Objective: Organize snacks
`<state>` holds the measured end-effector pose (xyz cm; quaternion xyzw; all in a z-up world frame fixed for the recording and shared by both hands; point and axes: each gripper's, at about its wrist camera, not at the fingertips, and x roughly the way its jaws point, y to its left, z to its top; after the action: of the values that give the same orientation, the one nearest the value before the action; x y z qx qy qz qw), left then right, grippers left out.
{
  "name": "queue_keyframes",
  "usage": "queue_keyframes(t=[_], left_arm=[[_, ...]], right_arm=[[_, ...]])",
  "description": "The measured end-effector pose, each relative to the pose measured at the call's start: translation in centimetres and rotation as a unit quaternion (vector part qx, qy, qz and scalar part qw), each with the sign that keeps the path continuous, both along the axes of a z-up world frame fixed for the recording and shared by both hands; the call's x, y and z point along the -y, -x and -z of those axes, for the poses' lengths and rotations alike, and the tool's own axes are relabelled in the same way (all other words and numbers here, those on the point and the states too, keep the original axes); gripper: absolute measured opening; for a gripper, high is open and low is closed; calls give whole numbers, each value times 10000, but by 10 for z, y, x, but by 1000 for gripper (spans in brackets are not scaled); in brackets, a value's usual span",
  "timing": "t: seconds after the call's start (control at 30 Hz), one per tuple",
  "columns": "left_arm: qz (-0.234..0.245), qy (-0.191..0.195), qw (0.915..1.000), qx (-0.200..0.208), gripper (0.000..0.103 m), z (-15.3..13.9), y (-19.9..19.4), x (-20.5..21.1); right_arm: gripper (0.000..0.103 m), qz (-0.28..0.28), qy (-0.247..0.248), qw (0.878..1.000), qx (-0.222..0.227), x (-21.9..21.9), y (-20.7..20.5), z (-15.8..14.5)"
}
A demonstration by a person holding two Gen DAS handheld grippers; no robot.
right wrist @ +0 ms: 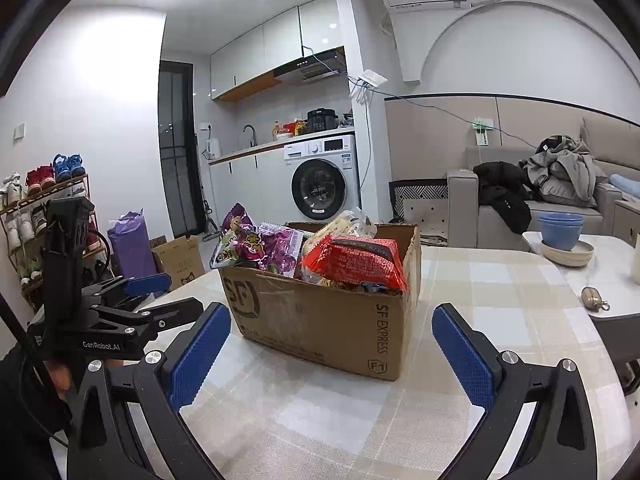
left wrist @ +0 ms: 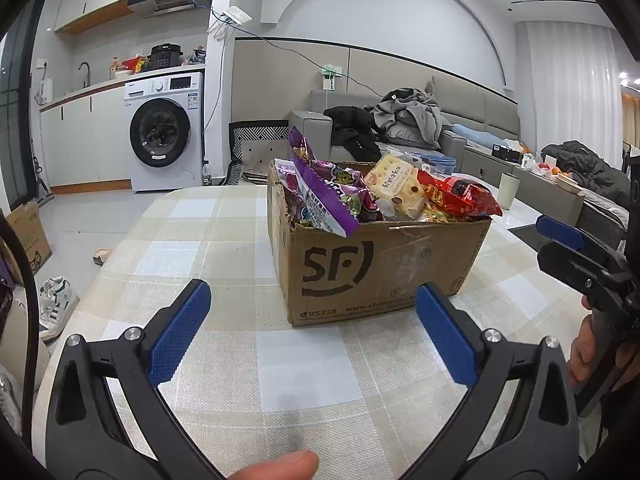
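We see one corrugated cardboard box (left wrist: 380,268), brown, printed logo, flaps open, sitting mid-table on a woven checked tablecloth (left wrist: 224,240) in beige and pale blue. It is heaped with crinkly foil snacks: two glossy purple packets (left wrist: 332,196), one clear-wrapped cracker pack (left wrist: 396,188), pale yellow and square, and one red packet (left wrist: 460,196) leaning over the box's right rim. Our left gripper (left wrist: 312,328) hangs above the cloth near the box's front wall, ribbed blue pads spread wide, holding nothing. Our right gripper (right wrist: 332,352) is just as wide apart, empty, facing the box's corner. On the table's far right edge stand stacked blue bowls (right wrist: 560,228) on a cream plate. Behind: white washing machine (left wrist: 168,132), grey sofa (left wrist: 440,136) with piled clothes.
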<state>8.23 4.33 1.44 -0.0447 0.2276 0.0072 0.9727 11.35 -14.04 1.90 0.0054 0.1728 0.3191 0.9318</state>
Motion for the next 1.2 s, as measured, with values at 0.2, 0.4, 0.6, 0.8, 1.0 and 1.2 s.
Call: queue_keyframes(t=[0.2, 0.4, 0.6, 0.8, 1.0, 1.2], left_arm=[[-7, 3, 10000, 8, 102, 0, 1, 0], [-39, 21, 10000, -15, 102, 0, 0, 1], [-46, 29, 10000, -33, 102, 0, 0, 1], [-32, 47, 10000, -31, 102, 1, 0, 1], [-11, 51, 10000, -28, 102, 2, 0, 0], [-26, 44, 10000, -38, 102, 2, 1, 0]], right_arm=[[103, 6, -5, 10000, -3, 0, 0, 0], [103, 19, -33, 10000, -45, 0, -2, 1], [103, 59, -54, 9999, -68, 1, -3, 2], [103, 56, -29, 10000, -52, 1, -3, 3], [103, 58, -34, 10000, -54, 1, -3, 3], [103, 55, -36, 10000, -52, 1, -3, 3]])
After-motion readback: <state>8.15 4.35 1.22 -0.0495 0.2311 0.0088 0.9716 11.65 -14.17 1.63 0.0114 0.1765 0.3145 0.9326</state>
